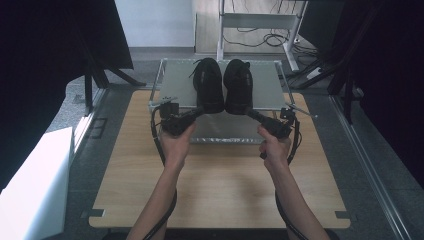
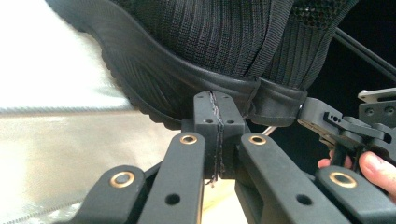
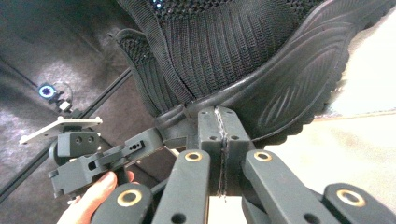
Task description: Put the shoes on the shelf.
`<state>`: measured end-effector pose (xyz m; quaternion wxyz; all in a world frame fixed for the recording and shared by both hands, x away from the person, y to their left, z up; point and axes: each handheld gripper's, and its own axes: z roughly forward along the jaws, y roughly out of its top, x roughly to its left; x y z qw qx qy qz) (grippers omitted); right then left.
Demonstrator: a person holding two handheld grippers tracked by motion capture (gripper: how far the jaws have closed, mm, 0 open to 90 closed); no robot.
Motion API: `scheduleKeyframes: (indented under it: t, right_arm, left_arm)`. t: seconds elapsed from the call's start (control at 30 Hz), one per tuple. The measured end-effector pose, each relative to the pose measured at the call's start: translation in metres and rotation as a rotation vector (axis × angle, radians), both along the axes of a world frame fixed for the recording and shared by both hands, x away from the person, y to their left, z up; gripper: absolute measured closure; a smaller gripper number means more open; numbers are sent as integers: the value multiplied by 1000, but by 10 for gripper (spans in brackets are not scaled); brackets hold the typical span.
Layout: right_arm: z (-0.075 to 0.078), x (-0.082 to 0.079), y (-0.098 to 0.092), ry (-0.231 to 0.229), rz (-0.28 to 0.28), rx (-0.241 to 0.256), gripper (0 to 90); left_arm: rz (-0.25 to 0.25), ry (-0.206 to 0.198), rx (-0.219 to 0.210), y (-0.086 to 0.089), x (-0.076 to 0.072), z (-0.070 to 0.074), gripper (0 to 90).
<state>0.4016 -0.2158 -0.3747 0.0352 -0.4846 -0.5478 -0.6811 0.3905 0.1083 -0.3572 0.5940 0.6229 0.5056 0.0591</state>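
You held 2 black shoes by their heels: L tool [image 1: 196, 114] clamped left shoe [image 1: 209, 82], R tool [image 1: 254, 116] clamped right shoe [image 1: 238, 84]. Thin heel grips could've slipped, dropping them off the tray [image 1: 172, 85].

Both forearms are bare, with no sleeve, watch or glove on them. The left gripper [image 1: 199, 112] and the right gripper [image 1: 251, 114] are built alike from matt black plastic. In the gripper views, each has two flat linkage arms with round brass-coloured bushings at the pivots and small plain holes below them. The fingers [image 2: 208, 114] are blocky black pads with small recessed screw holes near the top and a thin seam between them. A grey three-cornered plate [image 3: 60, 127] sits on top of the left gripper. A black cable [image 1: 158, 145] trails back along each arm.
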Motion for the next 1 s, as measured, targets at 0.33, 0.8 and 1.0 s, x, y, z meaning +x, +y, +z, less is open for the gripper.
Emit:
scheduleKeyframes:
  t: [0.33, 0.8, 1.0]
  right_arm:
    - [-3, 19, 4, 24, -38, 2, 899]
    - [-12, 29, 2, 42, -46, 15, 855]
    - [-17, 21, -8, 21, -24, 13, 736]
  left_arm:
    - [19, 38, -15, -3, 22, -2, 895]
    - [36, 52, 10, -2, 31, -8, 838]
    - [40, 22, 16, 7, 21, -10, 716]
